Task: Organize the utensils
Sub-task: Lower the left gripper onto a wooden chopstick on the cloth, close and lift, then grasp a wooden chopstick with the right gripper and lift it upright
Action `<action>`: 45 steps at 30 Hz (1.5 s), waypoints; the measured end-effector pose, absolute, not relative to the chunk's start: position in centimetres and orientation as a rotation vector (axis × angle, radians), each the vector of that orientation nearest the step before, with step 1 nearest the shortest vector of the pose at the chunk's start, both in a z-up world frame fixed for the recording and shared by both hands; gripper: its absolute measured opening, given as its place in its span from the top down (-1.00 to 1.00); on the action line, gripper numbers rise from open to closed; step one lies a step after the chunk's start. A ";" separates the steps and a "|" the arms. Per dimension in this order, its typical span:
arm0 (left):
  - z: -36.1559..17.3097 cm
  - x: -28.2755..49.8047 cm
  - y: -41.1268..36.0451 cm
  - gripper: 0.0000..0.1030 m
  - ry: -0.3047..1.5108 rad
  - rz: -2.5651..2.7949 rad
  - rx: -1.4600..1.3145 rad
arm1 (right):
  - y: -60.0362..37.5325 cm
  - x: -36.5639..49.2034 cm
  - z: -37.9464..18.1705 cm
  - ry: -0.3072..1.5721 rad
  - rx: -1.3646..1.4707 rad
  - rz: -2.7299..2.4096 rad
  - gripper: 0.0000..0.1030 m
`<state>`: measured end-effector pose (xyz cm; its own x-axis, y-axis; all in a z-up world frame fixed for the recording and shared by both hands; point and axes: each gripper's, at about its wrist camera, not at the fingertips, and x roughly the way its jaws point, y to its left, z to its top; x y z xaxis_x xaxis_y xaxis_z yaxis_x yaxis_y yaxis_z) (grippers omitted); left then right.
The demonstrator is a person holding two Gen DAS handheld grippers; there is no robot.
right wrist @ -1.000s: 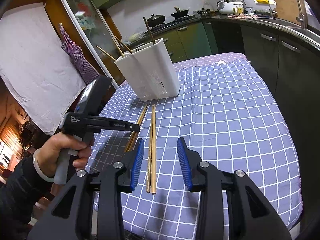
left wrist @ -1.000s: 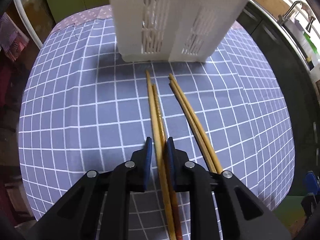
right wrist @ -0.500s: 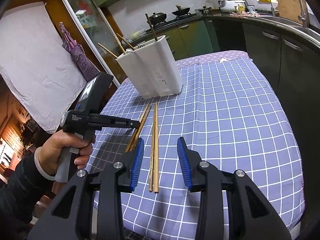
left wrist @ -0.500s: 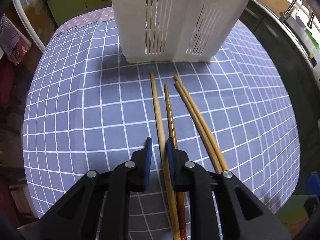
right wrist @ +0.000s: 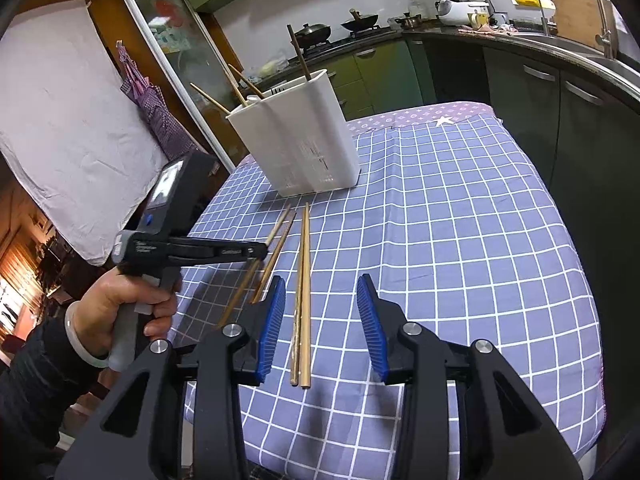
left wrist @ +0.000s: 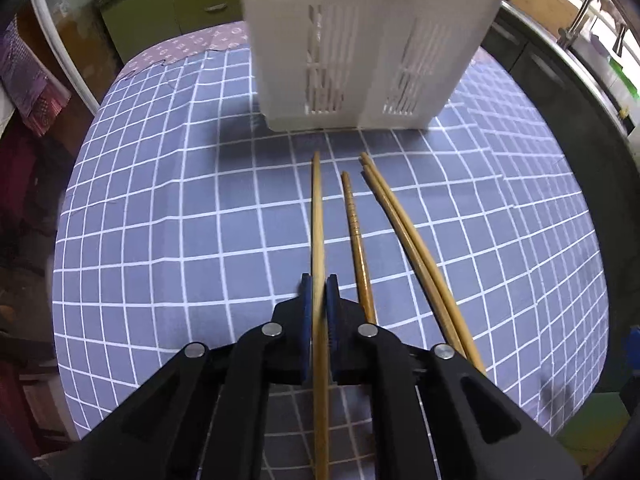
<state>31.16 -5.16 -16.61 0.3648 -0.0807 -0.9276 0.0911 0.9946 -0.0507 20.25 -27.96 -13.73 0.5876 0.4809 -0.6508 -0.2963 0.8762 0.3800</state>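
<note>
Light chopstick (left wrist: 318, 216) pinched between left gripper (left wrist: 319, 286) fingers, pickup step; right gripper (right wrist: 320, 292) fingers wide, empty; next: lift, tip upright into white holder (left wrist: 368, 40) on table (left wrist: 160, 220)

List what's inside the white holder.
Four chopsticks stick out of the holder: three light ones at its left end, one dark at its right. Its walls hide anything lower down.

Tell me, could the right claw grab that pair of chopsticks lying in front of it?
Probably yes: the right claw is open, the chopstick pair lies uncovered just ahead on the tablecloth.
</note>
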 end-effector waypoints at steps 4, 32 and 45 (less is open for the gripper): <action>-14.4 29.3 -4.2 0.87 1.096 -0.121 0.008 | -26.6 21.9 -14.1 0.864 0.160 0.448 0.27; -6.3 19.5 -0.2 0.87 0.786 -0.226 -0.062 | -14.3 34.5 -20.8 1.193 -0.177 0.514 0.80; -6.5 19.5 -0.6 0.87 0.802 -0.239 -0.053 | -12.0 35.0 -21.5 1.191 -0.275 0.473 0.79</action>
